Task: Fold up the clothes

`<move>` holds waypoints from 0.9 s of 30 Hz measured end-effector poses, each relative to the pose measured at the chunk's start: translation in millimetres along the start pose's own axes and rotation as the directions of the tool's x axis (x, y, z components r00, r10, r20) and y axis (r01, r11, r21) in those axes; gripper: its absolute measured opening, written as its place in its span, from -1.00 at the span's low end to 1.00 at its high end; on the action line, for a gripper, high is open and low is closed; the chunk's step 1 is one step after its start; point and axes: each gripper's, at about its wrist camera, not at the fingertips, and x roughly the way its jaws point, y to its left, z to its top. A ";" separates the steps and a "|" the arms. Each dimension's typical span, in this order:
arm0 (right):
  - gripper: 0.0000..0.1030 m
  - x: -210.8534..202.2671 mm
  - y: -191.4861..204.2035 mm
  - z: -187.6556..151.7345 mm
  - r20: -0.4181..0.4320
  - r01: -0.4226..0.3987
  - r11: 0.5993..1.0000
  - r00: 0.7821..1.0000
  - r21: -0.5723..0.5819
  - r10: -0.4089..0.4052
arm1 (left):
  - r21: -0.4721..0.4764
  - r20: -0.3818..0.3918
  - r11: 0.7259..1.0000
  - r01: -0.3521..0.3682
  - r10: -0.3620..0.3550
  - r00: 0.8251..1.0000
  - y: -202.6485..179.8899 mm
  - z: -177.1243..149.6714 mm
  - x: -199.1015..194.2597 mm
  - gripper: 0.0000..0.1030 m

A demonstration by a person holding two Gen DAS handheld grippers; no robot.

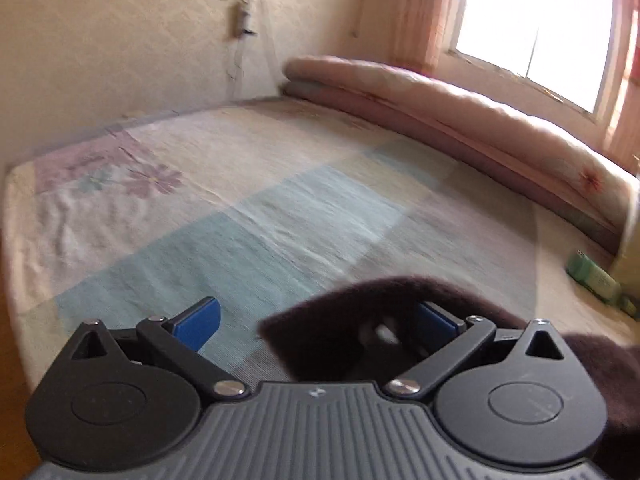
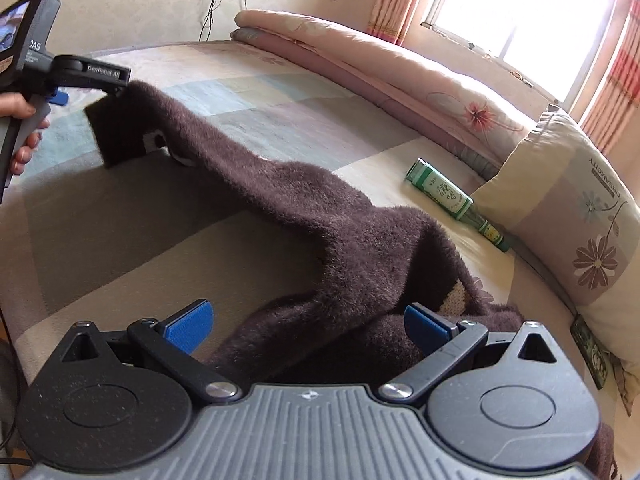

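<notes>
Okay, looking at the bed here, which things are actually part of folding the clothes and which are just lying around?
Part of the job:
- brown fuzzy garment, one end lifted off the bed
- left gripper, at the raised end
- right gripper, jaws apart over the near end
- bedspread, the work surface

Just lying about:
- green bottle
- floral pillow
- folded pink quilts

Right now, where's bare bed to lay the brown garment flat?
Widest free patch: the sheet between the brown garment and the folded quilts at the far wall. Also bare sheet near-left of the garment. Crowded on the right: green bottle lies beside the pillow.
</notes>
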 end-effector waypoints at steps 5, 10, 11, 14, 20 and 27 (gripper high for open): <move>1.00 -4.8 -3.0 -8.7 -0.013 -0.010 0.999 1.000 0.044 0.011 | 0.139 -0.098 0.960 0.244 -0.232 0.968 -23.7 -10.8 -19.7 0.98; 1.00 -22.3 -6.2 -23.6 0.002 -0.029 0.994 1.000 0.105 0.029 | 0.272 -0.219 0.878 0.395 -0.343 0.913 -62.1 -34.0 -26.9 0.98; 1.00 -26.5 -8.4 -28.3 0.005 -0.030 0.992 1.000 0.121 0.029 | 0.284 -0.246 0.864 0.417 -0.355 0.902 -68.5 -41.9 -26.0 0.98; 1.00 -37.7 -15.6 -43.9 0.011 -0.039 0.985 0.999 0.167 0.038 | 0.293 -0.344 0.850 0.437 -0.333 0.878 -85.1 -65.2 -14.6 0.98; 1.00 -56.3 -24.6 -77.3 -0.005 -0.031 0.969 0.999 0.245 0.033 | 0.364 -0.330 0.829 0.425 -0.312 0.891 -146.0 -83.9 -24.1 0.98; 1.00 -64.9 -50.2 -132.4 -0.097 0.056 0.915 0.995 0.401 -0.019 | 0.448 -0.296 0.704 0.551 -0.465 0.835 -209.3 -100.6 -63.6 0.98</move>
